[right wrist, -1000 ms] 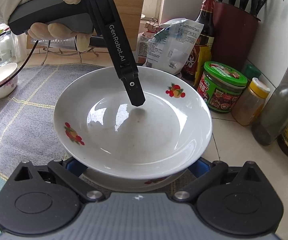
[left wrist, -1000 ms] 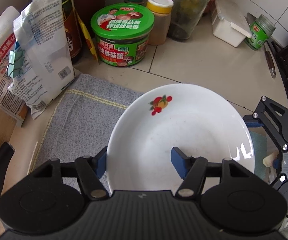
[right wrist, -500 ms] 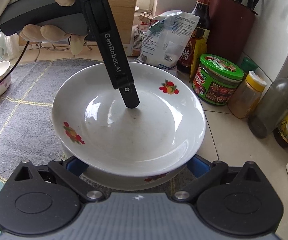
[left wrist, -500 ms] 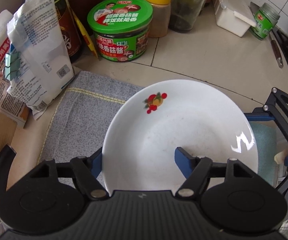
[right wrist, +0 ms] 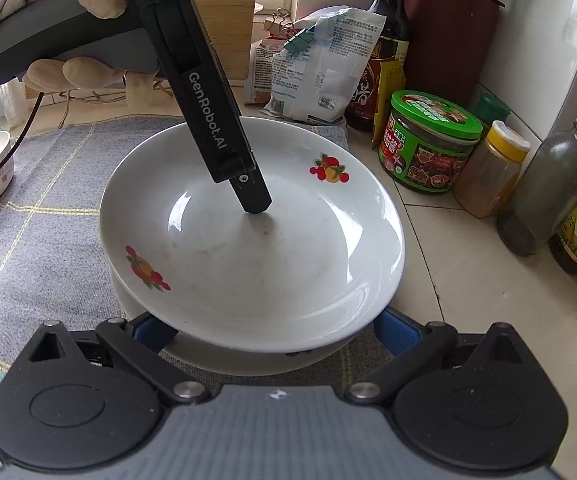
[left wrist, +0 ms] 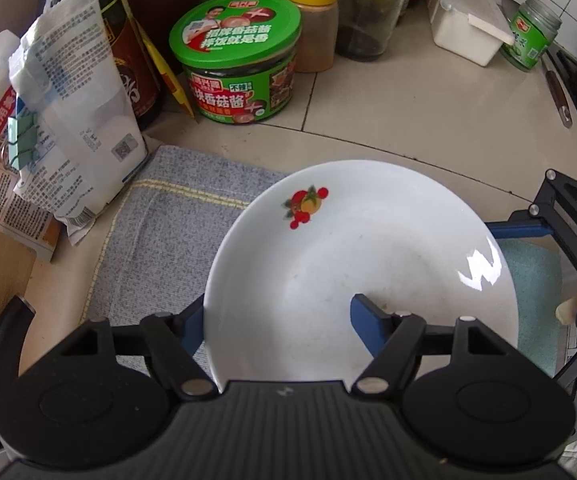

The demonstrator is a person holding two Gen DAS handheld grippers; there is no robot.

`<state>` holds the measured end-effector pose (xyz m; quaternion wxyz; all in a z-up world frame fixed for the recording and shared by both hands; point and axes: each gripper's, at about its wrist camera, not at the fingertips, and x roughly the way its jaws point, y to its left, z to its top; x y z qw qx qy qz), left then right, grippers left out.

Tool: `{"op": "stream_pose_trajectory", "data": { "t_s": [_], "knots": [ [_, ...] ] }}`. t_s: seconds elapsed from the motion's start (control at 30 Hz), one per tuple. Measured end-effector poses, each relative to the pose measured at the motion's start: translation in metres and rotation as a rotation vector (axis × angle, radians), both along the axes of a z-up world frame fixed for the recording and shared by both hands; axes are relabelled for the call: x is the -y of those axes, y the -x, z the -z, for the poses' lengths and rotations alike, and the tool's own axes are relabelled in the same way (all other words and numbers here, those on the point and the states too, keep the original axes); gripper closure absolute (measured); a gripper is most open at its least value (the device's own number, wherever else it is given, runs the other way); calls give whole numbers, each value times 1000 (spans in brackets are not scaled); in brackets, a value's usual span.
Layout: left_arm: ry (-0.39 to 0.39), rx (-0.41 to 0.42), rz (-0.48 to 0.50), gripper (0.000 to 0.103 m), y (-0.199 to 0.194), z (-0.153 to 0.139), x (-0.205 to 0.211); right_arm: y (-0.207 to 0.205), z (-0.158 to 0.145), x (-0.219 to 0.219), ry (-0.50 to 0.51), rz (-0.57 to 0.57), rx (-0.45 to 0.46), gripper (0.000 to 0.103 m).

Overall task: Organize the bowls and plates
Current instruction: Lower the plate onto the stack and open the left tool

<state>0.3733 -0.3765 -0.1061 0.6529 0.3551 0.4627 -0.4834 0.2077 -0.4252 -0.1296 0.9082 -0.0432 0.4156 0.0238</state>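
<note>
Left tongs clamped on the near rim of the top plate, one finger pressed into the well, the other hidden beneath. Right tongs spread wide apart, gripping nothing, flanking the lower plate. Top plate held tilted just over that lower plate, both above the grey cloth, with the green jar near on the right. Probably glazed china: stiff, fairly heavy, slick and easily chipped. Best taken at the rim, pinched top and bottom, as now. Best set down gently and level to avoid china knocking china or sliding off the pads.
</note>
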Motion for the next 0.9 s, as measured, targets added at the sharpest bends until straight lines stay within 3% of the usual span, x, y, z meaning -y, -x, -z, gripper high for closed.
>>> {"op": "stream_pose_trajectory", "data": {
  "t_s": [0.3, 0.9],
  "knots": [
    [-9, 27, 2, 30, 4, -2, 0, 1, 0, 0, -1, 17, -7, 0],
    [-7, 5, -20, 29, 1, -1, 0, 8, -5, 0, 24, 2, 2, 0]
  ]
}}
